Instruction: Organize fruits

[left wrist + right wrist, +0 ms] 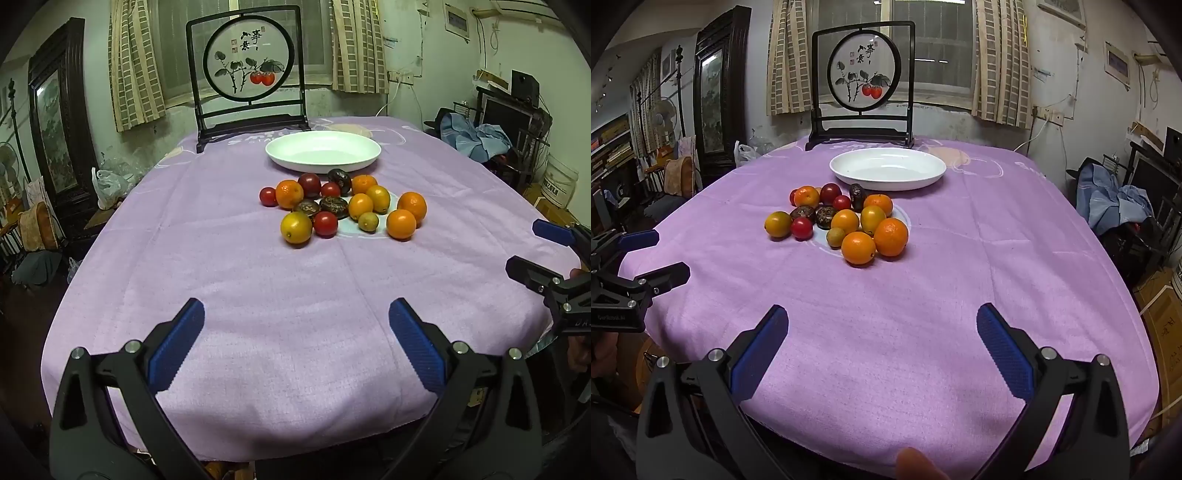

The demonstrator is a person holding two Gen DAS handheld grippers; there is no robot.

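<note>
Your fruits [340, 206] sit in one loose cluster near the middle of the tabletop [258, 314], on the lilac cloth, just in front of the white plate [323, 151], which holds nothing. The pile mixes glossy oranges [891, 237], smaller yellow-orange citrus [296, 227], one small greenish one [368, 221], round red cherry tomatoes [325, 223], a darker plum-red fruit [309, 184] and three wrinkled dark brown ones [334, 206]. Most touch a neighbour; the two oranges on the right side of the pile lie slightly out from the rest.

Behind the plate stands a dark-framed round painted screen [249, 72] showing two red fruits on a branch, with brush characters and small red seals you cannot read clearly. Pale lettering on the cloth beneath the screen's base is only partly visible. The side of your left gripper, seen from the right wrist, carries small white print too tiny to read.

Your left gripper [295, 350] is released, blue pads wide apart over bare cloth near the front edge. Your right gripper [882, 350] is likewise spread and holds nothing. A broad stretch of open cloth lies between both grippers and the fruits, and the cloth drops away at the rounded edges on either side.
</note>
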